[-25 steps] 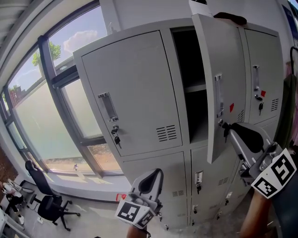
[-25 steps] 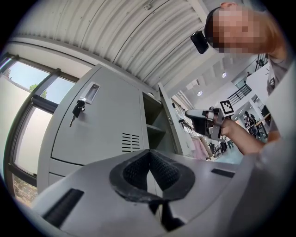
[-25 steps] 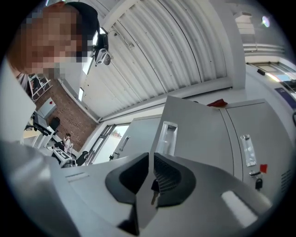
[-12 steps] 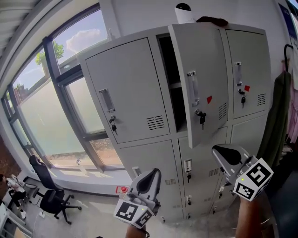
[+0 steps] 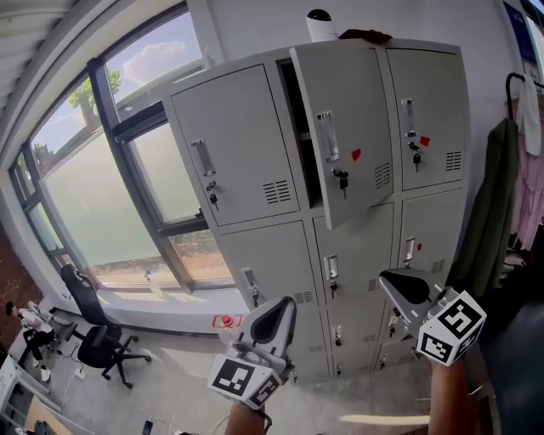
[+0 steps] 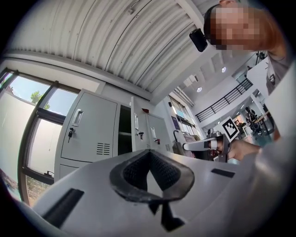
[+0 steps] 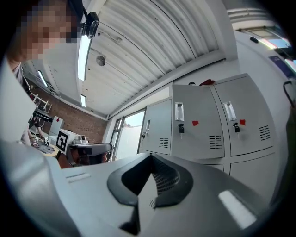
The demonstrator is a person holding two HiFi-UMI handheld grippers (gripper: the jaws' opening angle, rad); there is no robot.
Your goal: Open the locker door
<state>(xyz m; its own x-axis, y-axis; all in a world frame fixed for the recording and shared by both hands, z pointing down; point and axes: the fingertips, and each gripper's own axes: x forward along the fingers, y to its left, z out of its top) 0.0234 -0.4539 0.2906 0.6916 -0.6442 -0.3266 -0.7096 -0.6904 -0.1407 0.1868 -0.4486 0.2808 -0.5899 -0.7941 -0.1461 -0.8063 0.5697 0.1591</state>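
Note:
The grey locker bank stands ahead of me in the head view. Its upper middle door (image 5: 344, 127) is swung out to the right, with a key (image 5: 340, 180) hanging in the lock below the recessed handle (image 5: 325, 136). Behind it the dark compartment (image 5: 295, 119) shows a shelf. My left gripper (image 5: 284, 306) is held low and short of the lockers, shut and empty; its joined tips (image 6: 148, 153) also show in the left gripper view. My right gripper (image 5: 388, 277) is shut and empty too, below the open door and apart from it, with its jaws (image 7: 150, 157) pressed together.
The other locker doors (image 5: 234, 144) are closed, several with keys. A large window (image 5: 93, 170) fills the left wall, with an office chair (image 5: 98, 344) below it. A green coat (image 5: 486, 212) hangs at the right. A white object (image 5: 320, 24) and a dark one (image 5: 365, 36) sit on top.
My right gripper has drawn back and down from the door's lock area and its jaws have closed. The lockers now look farther away; the door stays open. The left gripper has barely moved.

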